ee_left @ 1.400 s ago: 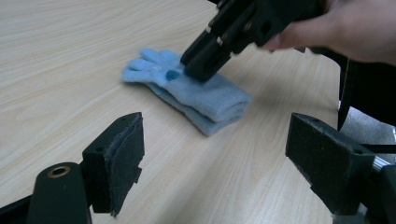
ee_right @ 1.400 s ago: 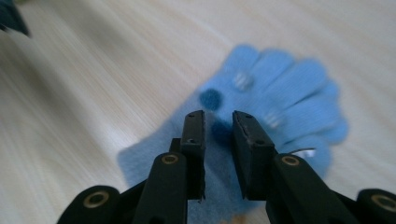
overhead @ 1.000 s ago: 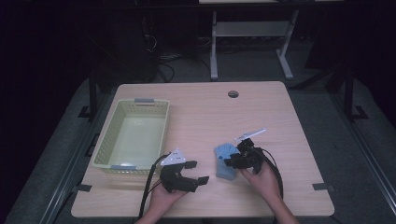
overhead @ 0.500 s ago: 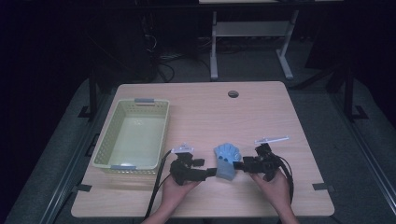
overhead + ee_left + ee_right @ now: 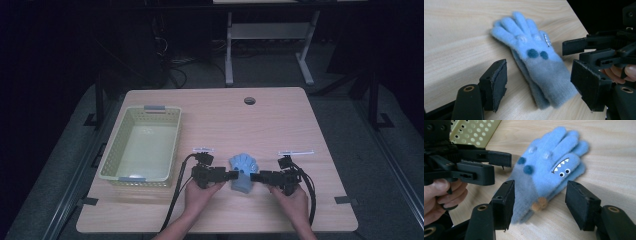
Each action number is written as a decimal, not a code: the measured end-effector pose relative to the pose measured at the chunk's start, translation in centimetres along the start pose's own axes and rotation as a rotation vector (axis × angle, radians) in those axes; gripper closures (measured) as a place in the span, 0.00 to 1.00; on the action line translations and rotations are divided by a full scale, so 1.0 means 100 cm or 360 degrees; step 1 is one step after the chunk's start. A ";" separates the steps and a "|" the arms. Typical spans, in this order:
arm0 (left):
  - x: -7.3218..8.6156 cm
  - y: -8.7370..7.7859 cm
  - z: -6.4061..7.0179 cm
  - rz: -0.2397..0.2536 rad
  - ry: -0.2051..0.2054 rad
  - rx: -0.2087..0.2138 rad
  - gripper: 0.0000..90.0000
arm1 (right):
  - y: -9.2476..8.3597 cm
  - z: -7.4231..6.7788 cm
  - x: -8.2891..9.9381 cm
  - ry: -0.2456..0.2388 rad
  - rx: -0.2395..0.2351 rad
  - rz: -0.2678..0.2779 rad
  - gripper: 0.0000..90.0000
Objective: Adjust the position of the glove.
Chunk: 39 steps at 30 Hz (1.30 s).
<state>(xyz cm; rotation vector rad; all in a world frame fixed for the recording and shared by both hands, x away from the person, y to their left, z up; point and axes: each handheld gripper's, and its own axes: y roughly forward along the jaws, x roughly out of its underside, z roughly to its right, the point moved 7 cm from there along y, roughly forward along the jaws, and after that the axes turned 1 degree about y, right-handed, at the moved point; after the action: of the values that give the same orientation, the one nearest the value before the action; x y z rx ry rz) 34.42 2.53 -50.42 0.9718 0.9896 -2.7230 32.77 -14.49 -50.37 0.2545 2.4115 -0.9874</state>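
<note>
High view: the blue gloves (image 5: 243,172) lie on the table (image 5: 300,120) between both hand-held grippers.

Left gripper view: the left hand-held gripper (image 5: 544,82), jaws just closing, straddles the cuff, unpinched.

Right gripper view: the right hand-held gripper (image 5: 540,202), just widened, holds nothing. Pinching only the top glove could split the pair.

High view: blue glove (image 5: 243,170) small; its face markings too small to make out. Hand-held gripper tips meet it from both sides, and contact cannot be told at this size. White labels on the surface (image 5: 296,152) unreadable. Forearms cut off by the bottom edge.

Left gripper view: glove cuff end soft and blurred (image 5: 554,95); underside of the glove hidden against the surface. Right hand-held gripper (image 5: 599,53) cut off at the right edge; fingers (image 5: 621,72) holding it partly hidden.

Right gripper view: yellow-green basket (image 5: 471,130) cut off at the top edge. Left hand (image 5: 441,195) cut off at the left edge.
</note>
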 end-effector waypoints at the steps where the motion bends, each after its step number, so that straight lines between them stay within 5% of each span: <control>1: 0.001 0.002 0.000 -0.0017 0.0004 -0.0004 0.33 | 0.000 0.000 0.001 0.0022 -0.0005 -0.0006 0.45; 25: 0.009 0.014 0.001 -0.0100 0.0015 0.0040 0.59 | 0.017 0.002 0.007 0.0080 -0.0045 -0.0048 0.62; 39: 0.011 0.019 0.002 -0.0110 -0.0034 0.0095 0.70 | 0.024 0.000 0.008 0.0114 -0.0053 -0.0032 0.75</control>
<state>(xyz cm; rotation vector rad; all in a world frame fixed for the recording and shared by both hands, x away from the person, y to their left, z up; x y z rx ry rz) 33.96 1.07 -52.03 0.9327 0.9613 -2.8284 33.00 -12.79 -52.26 0.2585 2.4976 -0.9611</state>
